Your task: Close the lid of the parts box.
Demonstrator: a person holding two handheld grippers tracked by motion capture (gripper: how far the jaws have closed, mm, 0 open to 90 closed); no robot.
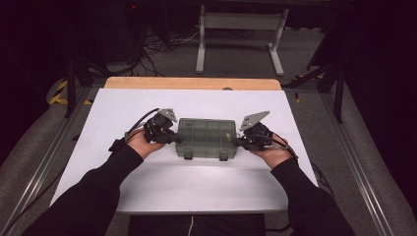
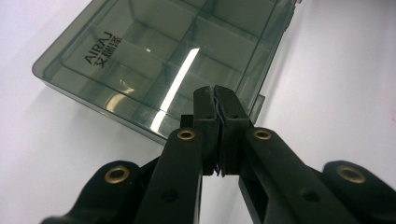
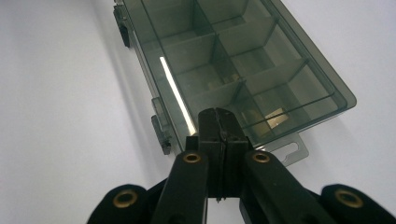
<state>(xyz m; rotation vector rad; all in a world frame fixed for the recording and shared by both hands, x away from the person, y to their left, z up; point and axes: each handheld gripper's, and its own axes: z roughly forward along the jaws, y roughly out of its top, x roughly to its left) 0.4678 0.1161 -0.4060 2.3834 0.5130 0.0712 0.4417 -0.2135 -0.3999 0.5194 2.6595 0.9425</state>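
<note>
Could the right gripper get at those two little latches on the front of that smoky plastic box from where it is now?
Probably yes. The right gripper sits shut at the box's right end, and the latches lie just round the corner on the near side. Bare white table surrounds them, so nothing blocks the way.

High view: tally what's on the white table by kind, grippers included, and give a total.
Smoky clear compartment box, lid closed: 1
Black grippers, jaws shut: 2, left gripper and right gripper, one at each end of the box
Total: 3
</note>
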